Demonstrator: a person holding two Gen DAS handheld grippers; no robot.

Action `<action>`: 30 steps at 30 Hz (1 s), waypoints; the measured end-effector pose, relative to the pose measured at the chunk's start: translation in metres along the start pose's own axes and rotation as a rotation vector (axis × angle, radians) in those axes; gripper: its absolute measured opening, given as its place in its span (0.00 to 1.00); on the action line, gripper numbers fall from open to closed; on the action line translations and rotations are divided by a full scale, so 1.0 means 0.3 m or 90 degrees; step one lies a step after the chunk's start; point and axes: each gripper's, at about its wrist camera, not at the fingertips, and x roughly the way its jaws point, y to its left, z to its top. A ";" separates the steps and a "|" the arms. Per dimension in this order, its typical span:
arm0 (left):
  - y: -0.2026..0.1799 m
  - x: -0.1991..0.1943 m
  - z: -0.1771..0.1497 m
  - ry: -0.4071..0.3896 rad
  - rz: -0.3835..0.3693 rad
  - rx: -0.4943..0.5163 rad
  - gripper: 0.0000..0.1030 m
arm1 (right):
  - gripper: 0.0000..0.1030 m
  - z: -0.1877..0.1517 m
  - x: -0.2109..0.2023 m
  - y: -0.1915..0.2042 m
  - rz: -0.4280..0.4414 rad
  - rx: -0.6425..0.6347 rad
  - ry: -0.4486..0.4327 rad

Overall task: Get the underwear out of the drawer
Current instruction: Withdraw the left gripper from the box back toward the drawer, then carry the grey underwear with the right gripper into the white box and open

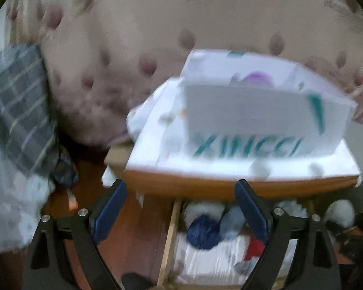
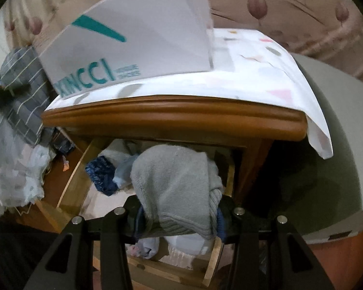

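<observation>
My right gripper point(image 2: 179, 217) is shut on a grey knit piece of underwear point(image 2: 174, 183) and holds it above the open wooden drawer point(image 2: 72, 176); the cloth drapes over and hides the fingertips. The drawer holds more clothes, among them a dark blue item point(image 2: 100, 175) and pale fabric. In the blurred left wrist view my left gripper point(image 1: 181, 207) is open and empty, blue pads wide apart, just above the drawer point(image 1: 169, 236), over a dark blue ball of cloth point(image 1: 203, 232) and a red item point(image 1: 254, 246).
The wooden nightstand top point(image 2: 171, 118) overhangs the drawer, covered by a white cloth with a white shoebox point(image 2: 133, 43) on it. A bed with floral bedding point(image 1: 109, 60) is behind. A plaid grey cloth point(image 1: 19, 101) hangs at the left. A grey rounded surface point(image 2: 334, 145) lies at the right.
</observation>
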 end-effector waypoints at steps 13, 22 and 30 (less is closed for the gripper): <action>0.119 0.114 -0.157 0.033 0.028 -0.078 0.86 | 0.44 0.000 -0.006 0.082 -0.057 -0.045 0.039; 0.190 0.156 -0.161 0.074 0.027 -0.137 0.86 | 0.44 0.061 -0.090 0.134 -0.046 -0.042 0.026; 0.269 0.155 -0.169 0.083 0.063 -0.196 0.86 | 0.44 0.219 -0.261 0.137 -0.052 -0.067 -0.022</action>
